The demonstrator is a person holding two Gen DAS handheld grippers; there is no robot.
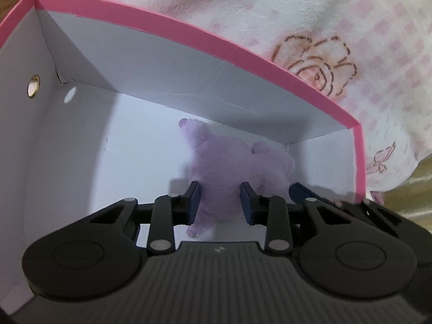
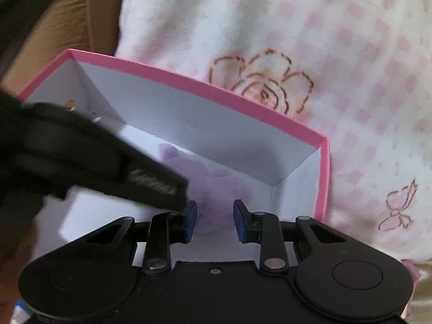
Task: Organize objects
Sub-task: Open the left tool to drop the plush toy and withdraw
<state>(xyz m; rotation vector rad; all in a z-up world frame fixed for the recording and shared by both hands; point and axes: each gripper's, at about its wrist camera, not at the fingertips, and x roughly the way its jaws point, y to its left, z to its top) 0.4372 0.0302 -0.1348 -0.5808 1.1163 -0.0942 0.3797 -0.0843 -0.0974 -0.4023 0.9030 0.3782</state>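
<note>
Both grippers (image 1: 220, 202) (image 2: 214, 220) angled down into box (image 1: 189, 73).

One plush toy (image 1: 229, 162), one box (image 1: 189, 31)

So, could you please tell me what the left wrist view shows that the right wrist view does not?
Left wrist only: a clear metal eyelet in the box wall, and the left gripper shut on the purple plush.
Right wrist only: the right gripper with its fingers either side of the plush, and the left gripper's blurred body crossing the frame.
Both: the pink-rimmed box holding the plush, on a rose-print blanket.
</note>
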